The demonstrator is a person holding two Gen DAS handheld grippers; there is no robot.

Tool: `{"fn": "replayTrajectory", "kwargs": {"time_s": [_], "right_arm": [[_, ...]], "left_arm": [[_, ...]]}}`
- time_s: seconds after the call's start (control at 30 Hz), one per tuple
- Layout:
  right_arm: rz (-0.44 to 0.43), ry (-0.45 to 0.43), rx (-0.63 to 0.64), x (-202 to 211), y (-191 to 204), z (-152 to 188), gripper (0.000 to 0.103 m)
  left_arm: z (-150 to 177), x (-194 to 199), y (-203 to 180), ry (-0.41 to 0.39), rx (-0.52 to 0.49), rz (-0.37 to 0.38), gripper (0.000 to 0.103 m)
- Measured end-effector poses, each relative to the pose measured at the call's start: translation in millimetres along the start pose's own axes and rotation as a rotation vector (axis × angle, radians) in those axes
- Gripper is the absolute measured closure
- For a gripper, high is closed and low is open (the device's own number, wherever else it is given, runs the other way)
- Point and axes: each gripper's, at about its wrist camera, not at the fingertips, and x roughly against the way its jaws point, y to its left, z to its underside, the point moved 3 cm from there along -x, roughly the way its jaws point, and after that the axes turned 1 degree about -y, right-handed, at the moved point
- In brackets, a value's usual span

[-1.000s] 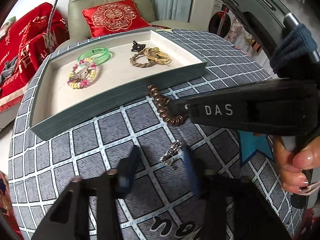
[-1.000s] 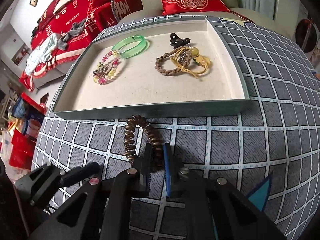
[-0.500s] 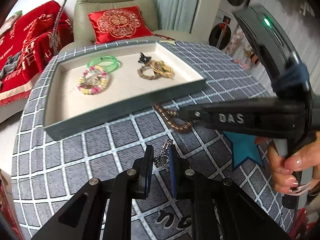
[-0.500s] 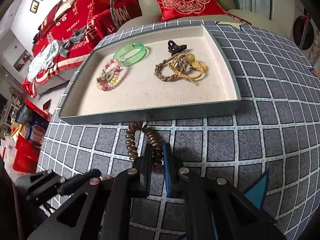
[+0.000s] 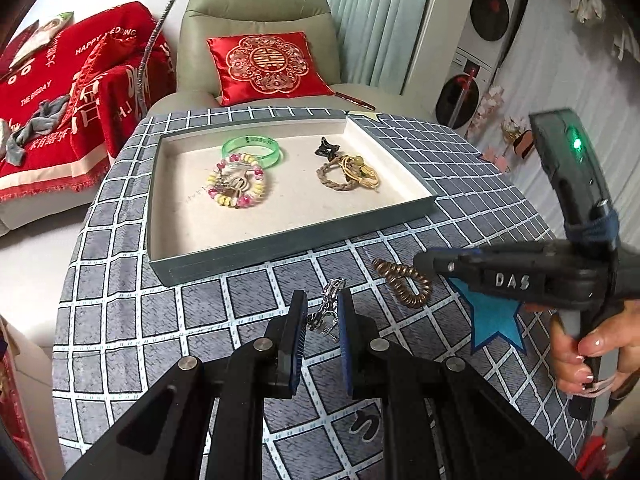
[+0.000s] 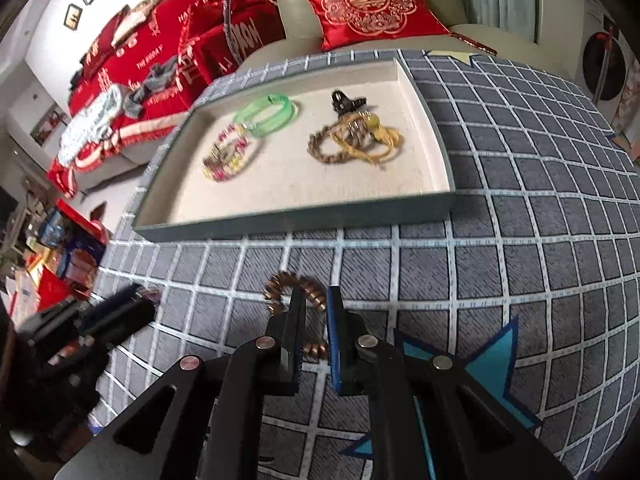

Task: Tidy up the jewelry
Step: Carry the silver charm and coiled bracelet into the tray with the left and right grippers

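My left gripper is shut on a silver chain bracelet, held just above the checked cloth. My right gripper is shut on a brown coil bracelet, whose loop hangs out in front of the fingertips. In the left wrist view that coil dangles from the right gripper, to the right of my left one. Beyond both lies the grey tray. It holds a green bangle, a beaded bracelet, a black clip and braided and yellow cord bracelets.
A grey checked tablecloth with blue star patches covers the round table. Behind it stand a beige armchair with a red cushion and a sofa under red blankets. A person's hand grips the right tool's handle.
My left gripper closed on the silver chain bracelet and lifted it off the cloth, drawing back from the tray. The right gripper rose slightly with the brown coil.
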Motion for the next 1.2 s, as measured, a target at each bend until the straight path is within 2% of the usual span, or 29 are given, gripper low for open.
{"fn": "replayTrajectory", "kwargs": {"time_s": [0.07, 0.13, 0.17, 0.4, 0.47, 0.5, 0.53, 0.87, 1.2], "right_arm": [[0.013, 0.018, -0.003, -5, -2, 4, 0.085], [0.043, 0.014, 0.006, -8, -3, 6, 0.065], [0.045, 0.015, 0.014, -8, -3, 6, 0.063], [0.085, 0.04, 0.093, -20, 5, 12, 0.064], [0.132, 0.049, 0.152, -22, 13, 14, 0.077], [0.152, 0.052, 0.179, -22, 17, 15, 0.089], [0.162, 0.055, 0.195, -22, 20, 16, 0.09], [0.108, -0.036, 0.1, 15, 11, 6, 0.091], [0.081, -0.156, 0.022, 50, 5, -36, 0.091]], "left_arm": [[1, 0, 0, 0.0, 0.0, 0.0, 0.073], [1, 0, 0, -0.001, -0.003, 0.001, 0.073], [2, 0, -1, -0.001, -0.003, 0.0, 0.073], [4, -3, 1, 0.009, 0.007, -0.002, 0.073], [5, -4, 1, 0.011, 0.008, -0.003, 0.073], [5, -4, 1, 0.011, 0.01, -0.004, 0.073], [5, -4, 1, 0.011, 0.014, -0.004, 0.073], [-4, 6, 7, -0.017, 0.03, -0.012, 0.073], [-47, 14, 25, -0.087, 0.025, -0.061, 0.073]]}}
